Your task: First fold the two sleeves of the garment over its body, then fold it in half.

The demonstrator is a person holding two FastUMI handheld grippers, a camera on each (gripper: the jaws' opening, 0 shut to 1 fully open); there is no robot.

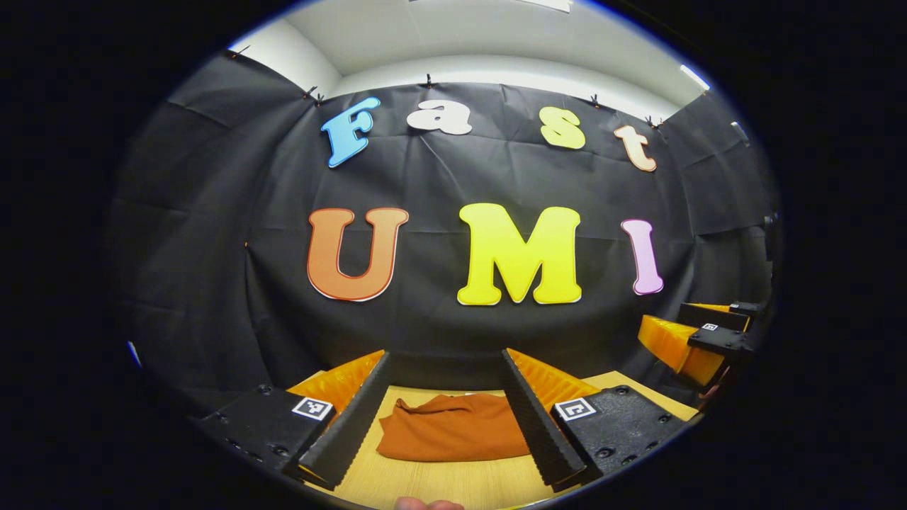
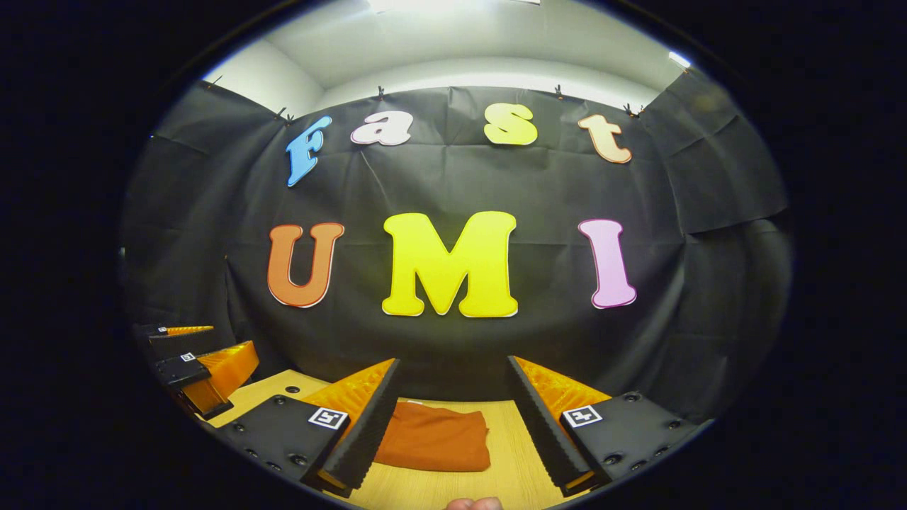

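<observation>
Left gripper view: the left hand-held gripper [image 1: 445, 418] hangs open and empty above the tabletop [image 1: 453, 482]. The garment [image 1: 453, 428] lies low in the frame between its fingers, already a compact bundle. The right hand-held gripper [image 1: 698, 340] is at right edge.

Right gripper view: the right hand-held gripper [image 2: 453, 425] is open, holding nothing. The garment [image 2: 436, 439] sits bottom centre; folding looks finished, so no further grasp seems needed. No readable labelling on the garment.
</observation>
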